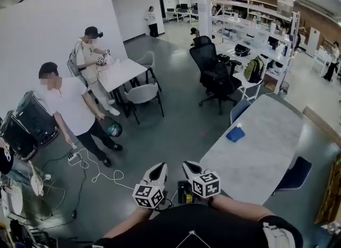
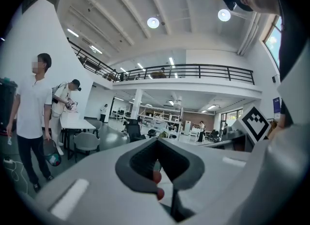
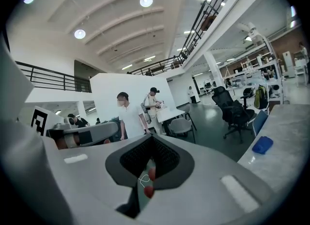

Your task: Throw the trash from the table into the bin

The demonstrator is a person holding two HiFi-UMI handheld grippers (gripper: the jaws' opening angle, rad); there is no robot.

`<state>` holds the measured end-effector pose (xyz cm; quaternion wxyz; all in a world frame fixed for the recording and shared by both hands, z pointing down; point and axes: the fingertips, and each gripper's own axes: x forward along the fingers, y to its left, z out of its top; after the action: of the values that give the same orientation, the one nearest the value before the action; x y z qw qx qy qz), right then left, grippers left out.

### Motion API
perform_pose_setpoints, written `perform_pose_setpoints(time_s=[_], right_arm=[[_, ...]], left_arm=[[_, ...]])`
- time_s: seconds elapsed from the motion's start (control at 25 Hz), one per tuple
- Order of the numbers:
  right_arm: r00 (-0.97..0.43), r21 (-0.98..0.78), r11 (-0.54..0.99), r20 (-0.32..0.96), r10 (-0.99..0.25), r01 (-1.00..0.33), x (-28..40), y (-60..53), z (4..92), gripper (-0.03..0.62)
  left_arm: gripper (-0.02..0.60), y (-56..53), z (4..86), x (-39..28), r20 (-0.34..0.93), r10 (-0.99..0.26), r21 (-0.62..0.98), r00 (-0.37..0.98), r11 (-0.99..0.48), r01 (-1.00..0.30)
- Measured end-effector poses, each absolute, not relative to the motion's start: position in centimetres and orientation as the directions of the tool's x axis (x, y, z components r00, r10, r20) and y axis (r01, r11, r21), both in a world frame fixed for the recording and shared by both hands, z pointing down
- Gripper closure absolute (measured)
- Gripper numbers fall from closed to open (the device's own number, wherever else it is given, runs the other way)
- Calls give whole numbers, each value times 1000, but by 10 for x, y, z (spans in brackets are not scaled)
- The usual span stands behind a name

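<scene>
Both left gripper (image 1: 159,166) and right gripper (image 1: 187,165) jaws together, empty

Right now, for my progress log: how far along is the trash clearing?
Done: nothing visible; the blue item lies on the table. In hand: nothing; left gripper and right gripper are shut, empty, short of the table. Left: grab it, bin it; no bin identifiable.

Small item (image 1: 235,133) on table (image 1: 266,156), office chair (image 1: 216,76) behind, people (image 1: 69,108) left
</scene>
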<state>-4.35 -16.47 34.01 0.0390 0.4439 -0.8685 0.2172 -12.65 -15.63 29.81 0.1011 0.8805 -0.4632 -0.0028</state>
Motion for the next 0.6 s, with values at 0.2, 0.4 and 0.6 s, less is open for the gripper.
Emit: perform_pose_setpoints(time_s=[0.2,0.4,0.6], right_arm=[[-587,-347,499,228,-777,-794,-35,-154,337,566],[-590,-355,498,227,-775,-791,-39,-151,335,566],[-610,-341,527,214,-763,-779,-51,-142,337,566]], left_arm=[[581,-142,304,-128,76,-843,167,532,-515,-841],[581,-141,306,-137,92,-854,170,512,-493,-853],[581,-138,317,-146,88,-868,197,489,-466,-863]])
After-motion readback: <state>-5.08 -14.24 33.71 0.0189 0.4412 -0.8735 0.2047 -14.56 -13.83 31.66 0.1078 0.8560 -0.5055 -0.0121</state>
